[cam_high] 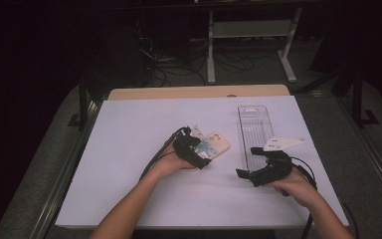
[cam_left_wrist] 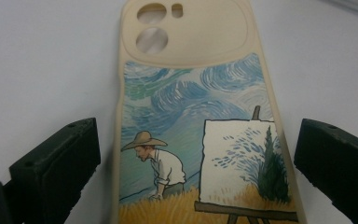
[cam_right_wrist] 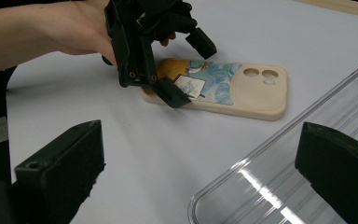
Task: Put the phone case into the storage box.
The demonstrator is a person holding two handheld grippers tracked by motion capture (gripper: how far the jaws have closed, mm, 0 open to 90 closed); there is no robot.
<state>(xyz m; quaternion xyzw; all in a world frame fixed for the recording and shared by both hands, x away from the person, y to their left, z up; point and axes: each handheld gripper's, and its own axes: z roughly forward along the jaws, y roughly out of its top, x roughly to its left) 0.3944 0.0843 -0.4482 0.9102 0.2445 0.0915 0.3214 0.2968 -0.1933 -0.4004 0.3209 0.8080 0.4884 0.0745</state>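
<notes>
White table (cam_high: 129,149), one phone case (cam_left_wrist: 191,116), one clear tray (cam_high: 254,130), two grippers

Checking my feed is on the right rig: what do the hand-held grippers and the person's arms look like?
Both are black, angular two-jaw tools with blocky jaws. The left hand-held gripper trails a black cable; the right hand-held gripper also has a black cable and carries a pale grey three-cornered plate. The forearms are bare, no sleeves visible.

Your left gripper (cam_right_wrist: 186,67) straddles the phone case (cam_right_wrist: 223,88) on the table (cam_right_wrist: 158,154), fingers (cam_right_wrist: 172,93) apart; a clear tray (cam_right_wrist: 279,172) lies nearer your own spread fingers (cam_right_wrist: 60,172).
</notes>
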